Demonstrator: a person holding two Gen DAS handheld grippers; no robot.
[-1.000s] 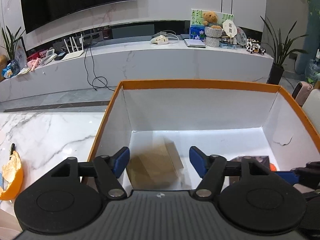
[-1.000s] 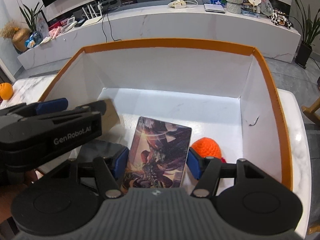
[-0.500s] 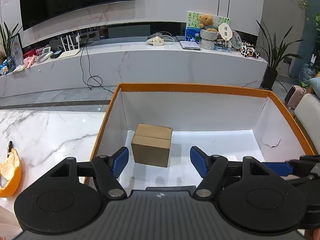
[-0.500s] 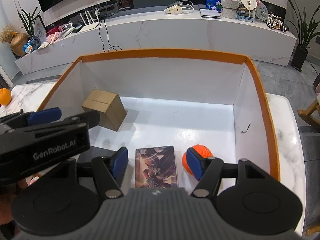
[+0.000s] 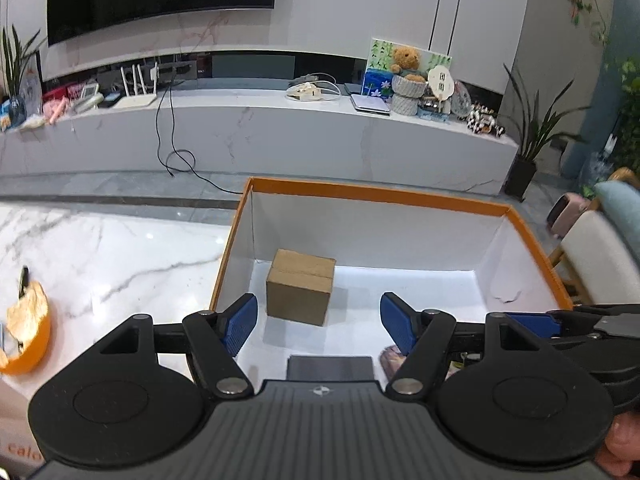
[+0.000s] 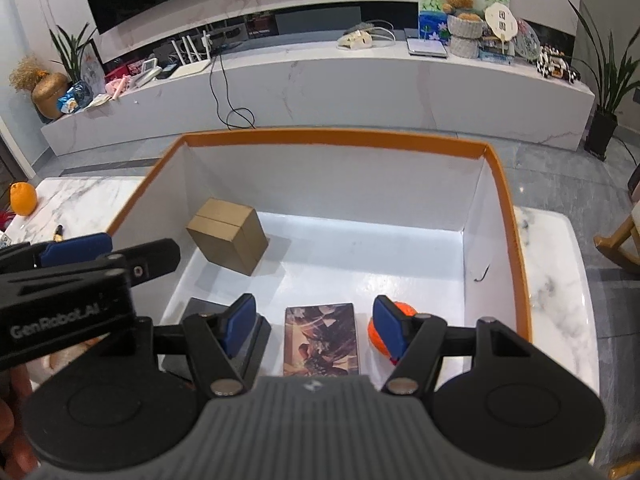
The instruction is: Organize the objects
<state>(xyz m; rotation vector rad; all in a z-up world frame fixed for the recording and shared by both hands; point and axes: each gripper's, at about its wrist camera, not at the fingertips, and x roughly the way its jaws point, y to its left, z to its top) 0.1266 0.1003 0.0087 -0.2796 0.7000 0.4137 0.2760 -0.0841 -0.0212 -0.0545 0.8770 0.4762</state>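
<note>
Two claws above a big white box with an orange rim, in the middle of both views.

Left gripper: blue pads spread apart, nothing between them, low in the left wrist view. Also seen at the left edge of the right wrist view.

Right gripper: pads spread apart, nothing pinched, low in the right wrist view.

Inside the box: small brown cardboard box at the upper left of the floor, sitting alone. Picture card box lying flat at the bottom middle. Orange knitted ball just right of it, partly hidden behind the right pad. Flat dark thing at the bottom left.

On the marble table, far left: orange peel.
</note>
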